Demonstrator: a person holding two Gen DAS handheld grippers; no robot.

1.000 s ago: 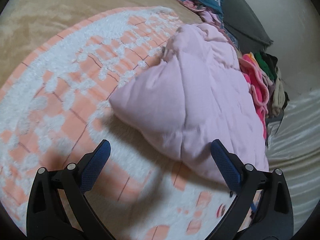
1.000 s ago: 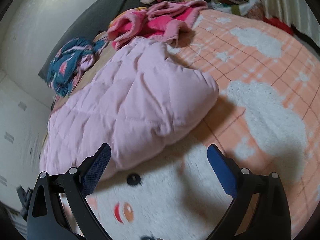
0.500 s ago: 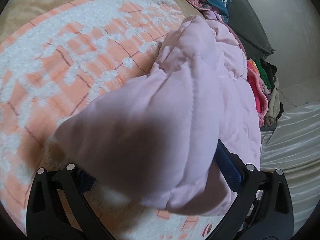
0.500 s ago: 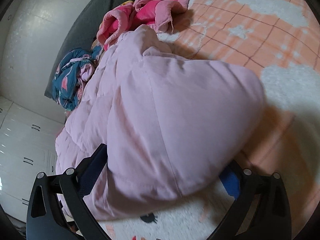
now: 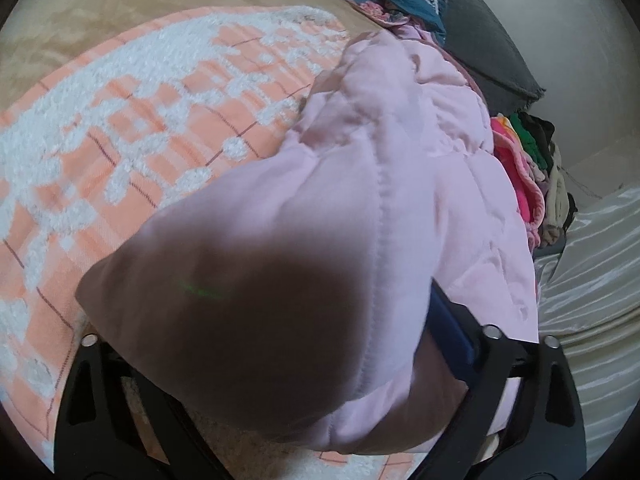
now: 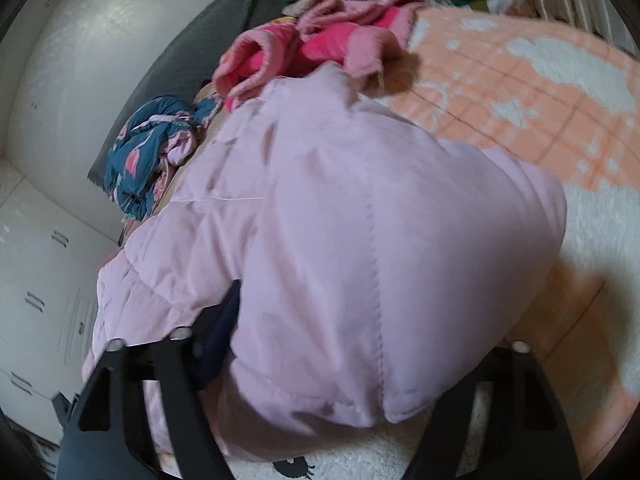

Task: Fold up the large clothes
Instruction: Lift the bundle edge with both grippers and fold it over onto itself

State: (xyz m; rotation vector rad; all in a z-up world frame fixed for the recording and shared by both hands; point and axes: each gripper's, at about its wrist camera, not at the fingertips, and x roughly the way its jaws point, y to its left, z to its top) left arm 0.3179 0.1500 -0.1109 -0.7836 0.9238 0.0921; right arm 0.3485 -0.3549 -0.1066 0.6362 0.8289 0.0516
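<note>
A pale pink padded jacket (image 5: 360, 208) lies bunched on an orange-and-white fleece blanket (image 5: 132, 128). In the left wrist view one puffy corner fills the space between the fingers of my left gripper (image 5: 272, 340). Its jaws are closing. The blue right pad (image 5: 450, 338) lies along the jacket's side, and the left finger is hidden under the fabric. In the right wrist view another corner of the jacket (image 6: 360, 240) sits inside my right gripper (image 6: 352, 344). Its jaws are closing too. The left pad (image 6: 222, 332) digs into a fold, and the right finger is covered.
A bright pink fleece garment (image 6: 320, 40) and a blue patterned one (image 6: 148, 152) lie beyond the jacket, with a grey cushion (image 5: 488, 52) and more piled clothes (image 5: 536, 184) behind. White cabinets (image 6: 36, 300) stand at the left. A striped sheet (image 5: 592, 280) lies at the right.
Both grippers have moved forward onto the jacket, so its corners now lie between the fingers instead of ahead of them. The right gripper's fingers have drawn inward against the fabric.
</note>
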